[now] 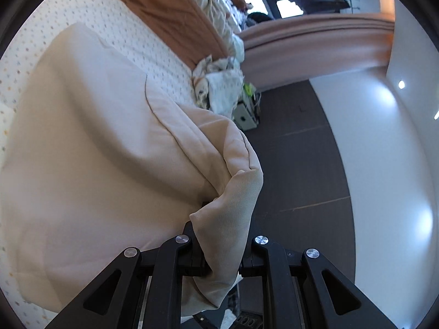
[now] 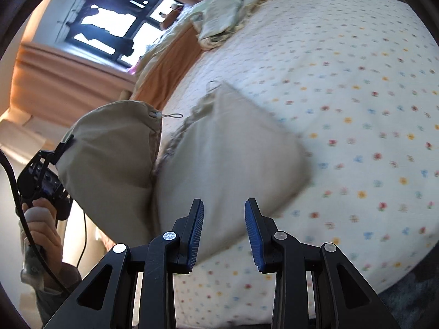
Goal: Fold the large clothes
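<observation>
Bedding fills most of both views: a white sheet [image 2: 356, 109] sprinkled with small coloured flowers covers the bed; an orange blanket [image 1: 164, 8] lies in a band along its far side, with one crumpled heap of pale cloth [image 1: 219, 82] at the end of that band; beyond the bed stand one window [image 2: 118, 22] with dark bars and a peach curtain [image 2: 63, 82]; dark floor [image 1: 296, 164] and a white wall [image 1: 384, 164] run past the bed's edge, and one small white box [image 1: 245, 115] sits on the floor near the heap.

From the left in the right wrist view: a hand [image 2: 41, 233] grips the handle of the left gripper [image 2: 64, 144], whose black fingers are closed on a bunched corner of the beige garment [image 2: 219, 164]; that corner hangs lifted off the bed, a drawstring with its toggle [image 2: 164, 115] dangling from its hem; the rest of the one garment lies on the flowered sheet, its outline blurred.

In the left wrist view the same pinch shows close up: cloth is wedged between the two jaws, which are nearly together, and drapes forward over them, while the garment spreads away to the left across the sheet.

The right gripper [image 2: 224, 233] has its two blue-padded fingers [image 2: 196, 233] parted with nothing between them; it hangs above the near edge of the garment, apart from the cloth.

Counted: two grippers, one garment, one hand in view.
</observation>
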The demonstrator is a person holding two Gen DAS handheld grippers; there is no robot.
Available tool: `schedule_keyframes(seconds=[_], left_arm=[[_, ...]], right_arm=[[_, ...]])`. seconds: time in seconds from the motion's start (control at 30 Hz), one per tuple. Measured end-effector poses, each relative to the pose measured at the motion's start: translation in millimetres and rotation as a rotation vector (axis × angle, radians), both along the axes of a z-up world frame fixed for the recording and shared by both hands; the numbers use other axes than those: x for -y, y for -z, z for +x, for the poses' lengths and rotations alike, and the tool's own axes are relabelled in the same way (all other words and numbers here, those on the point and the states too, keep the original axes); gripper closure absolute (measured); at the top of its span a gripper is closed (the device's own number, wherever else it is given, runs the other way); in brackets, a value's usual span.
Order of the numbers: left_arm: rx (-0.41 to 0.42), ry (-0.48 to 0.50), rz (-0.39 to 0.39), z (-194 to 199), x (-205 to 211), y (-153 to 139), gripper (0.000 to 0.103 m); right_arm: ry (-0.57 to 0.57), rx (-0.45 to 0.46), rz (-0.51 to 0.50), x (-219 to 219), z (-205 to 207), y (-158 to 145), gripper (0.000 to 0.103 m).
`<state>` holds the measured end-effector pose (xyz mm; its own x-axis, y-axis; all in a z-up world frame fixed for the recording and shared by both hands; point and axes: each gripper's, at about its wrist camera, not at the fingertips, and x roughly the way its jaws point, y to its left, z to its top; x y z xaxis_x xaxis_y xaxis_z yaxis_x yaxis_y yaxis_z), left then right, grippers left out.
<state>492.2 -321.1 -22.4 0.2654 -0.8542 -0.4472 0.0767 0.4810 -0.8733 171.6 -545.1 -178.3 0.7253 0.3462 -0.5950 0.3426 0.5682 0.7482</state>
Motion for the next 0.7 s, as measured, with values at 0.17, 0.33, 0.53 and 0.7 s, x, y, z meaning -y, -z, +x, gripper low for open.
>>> schedule_keyframes(seconds=[0.17,0.33,0.53,0.7], left_arm=[[-0.029,0.093,0.052,-14.0,51.0,23.3,0.089],[-0.041,0.209,0.093,-35.9,90.9,46.9,0.089],[-0.1,0.353,0.19,-51.2,116.9,71.4,0.046],[-0.044,0.331,0.184,-58.7,83.7,65.2,0.04]], right_arm=[[0.052,-0.031,0.023,27.3,-18.7,13.2,0.069],[0.085,-0.047,0.026,44.8,-36.2,17.4,0.069],[0.078,-0.072,0.013,46.3,-30.6,25.3,0.069],[0.045,-0.061,0.015,40.9,-19.5,26.5,0.068]])
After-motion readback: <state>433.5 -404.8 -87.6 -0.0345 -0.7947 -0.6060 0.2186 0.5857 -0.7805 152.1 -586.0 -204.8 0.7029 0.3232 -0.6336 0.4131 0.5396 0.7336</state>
